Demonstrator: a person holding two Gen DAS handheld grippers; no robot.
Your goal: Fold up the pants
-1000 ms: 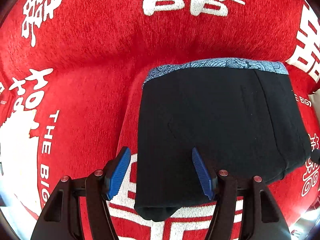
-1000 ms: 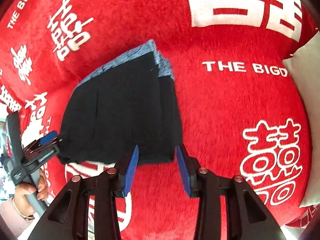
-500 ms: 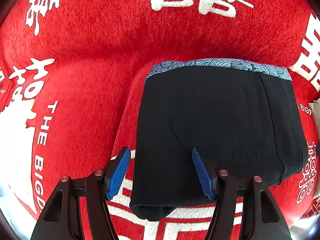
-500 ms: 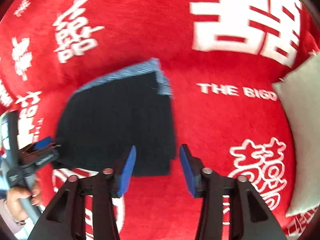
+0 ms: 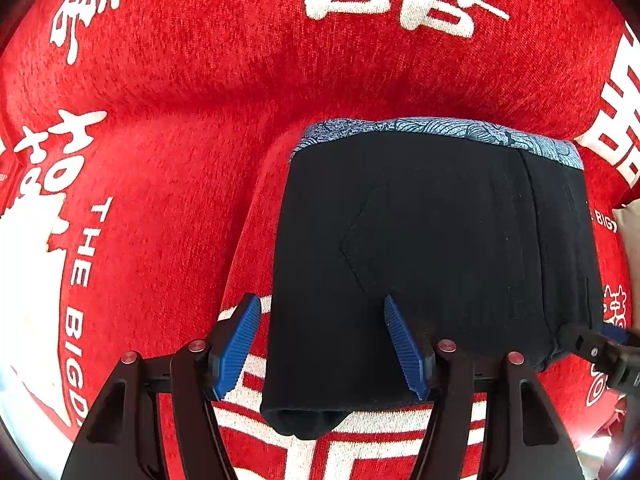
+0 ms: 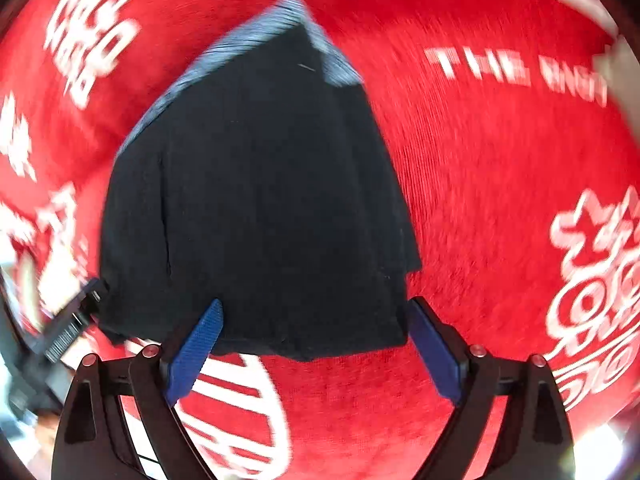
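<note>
The black pants [image 5: 432, 256] lie folded into a compact rectangle on the red blanket [image 5: 168, 128], with a blue patterned waistband [image 5: 440, 128] along the far edge. My left gripper [image 5: 324, 340] is open and empty at the pants' near left corner. My right gripper [image 6: 316, 344] is open wide and empty, with the pants' [image 6: 256, 200] near edge between its fingertips. The right gripper's tip shows in the left wrist view [image 5: 600, 348] at the pants' right corner. The left gripper shows in the right wrist view [image 6: 68, 332] at the far left.
The red blanket carries white characters and lettering [image 5: 80, 264] and covers a soft surface. A beige pillow [image 5: 630, 224] sits at the right edge. The right wrist view is motion-blurred.
My right gripper has opened wider and moved closer to the pants' near edge. My left gripper has stayed open in nearly the same place. The pants have not moved.
</note>
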